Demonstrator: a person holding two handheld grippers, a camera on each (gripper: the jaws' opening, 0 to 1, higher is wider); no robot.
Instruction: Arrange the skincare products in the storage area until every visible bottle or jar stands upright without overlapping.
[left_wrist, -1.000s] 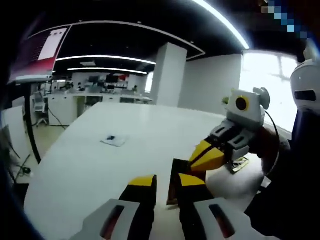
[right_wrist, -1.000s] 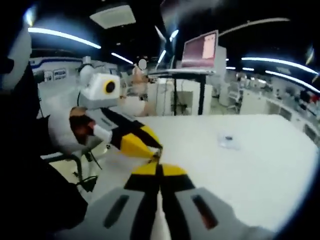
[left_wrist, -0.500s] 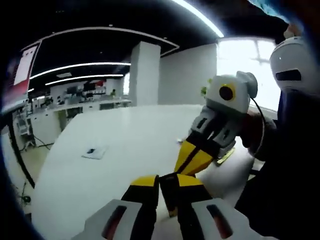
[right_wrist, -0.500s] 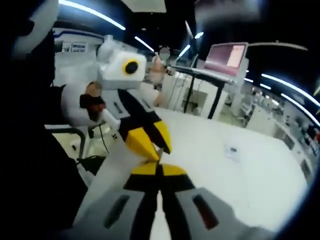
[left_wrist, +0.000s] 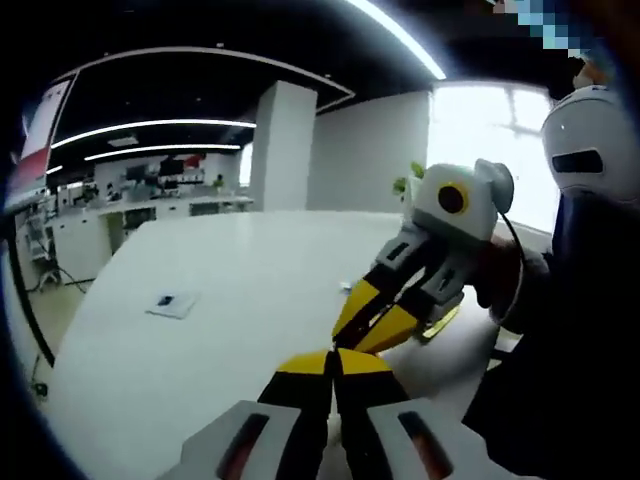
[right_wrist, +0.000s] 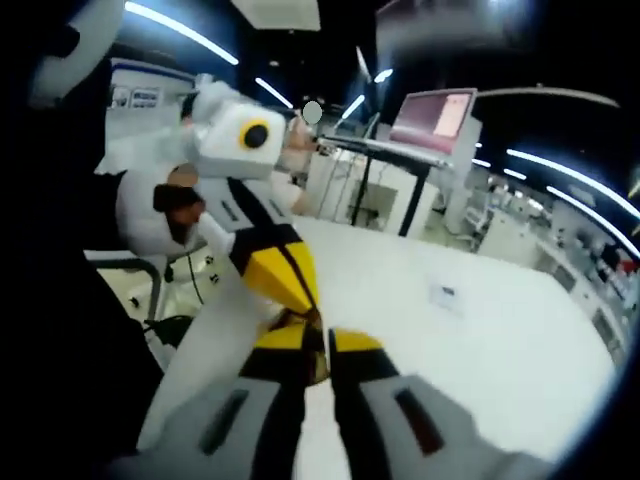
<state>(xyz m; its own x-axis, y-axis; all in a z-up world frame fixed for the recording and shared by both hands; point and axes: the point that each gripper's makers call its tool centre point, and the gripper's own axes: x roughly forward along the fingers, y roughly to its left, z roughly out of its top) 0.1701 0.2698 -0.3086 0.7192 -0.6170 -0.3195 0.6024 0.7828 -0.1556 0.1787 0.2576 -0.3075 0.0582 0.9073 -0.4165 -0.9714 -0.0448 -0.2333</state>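
Observation:
No bottle or jar is in sight in either view. In the left gripper view my left gripper (left_wrist: 333, 362) rises from the bottom with its yellow tips pressed together, shut on nothing I can see. The right gripper (left_wrist: 345, 340) reaches in from the right, and its tip meets my left one above the white table (left_wrist: 230, 270). In the right gripper view my right gripper (right_wrist: 318, 345) has its jaws nearly touching, with nothing between them. The left gripper (right_wrist: 300, 305) comes down from the upper left onto its tips.
A small flat card (left_wrist: 170, 303) lies alone on the table, also seen as the card (right_wrist: 445, 295) in the right gripper view. A person's dark sleeve and hand (left_wrist: 505, 285) hold the right gripper. A monitor on a stand (right_wrist: 432, 118) rises behind the table.
My left jaws were apart a second ago and have closed. Both cameras have shifted, and the two gripper tips have come together.

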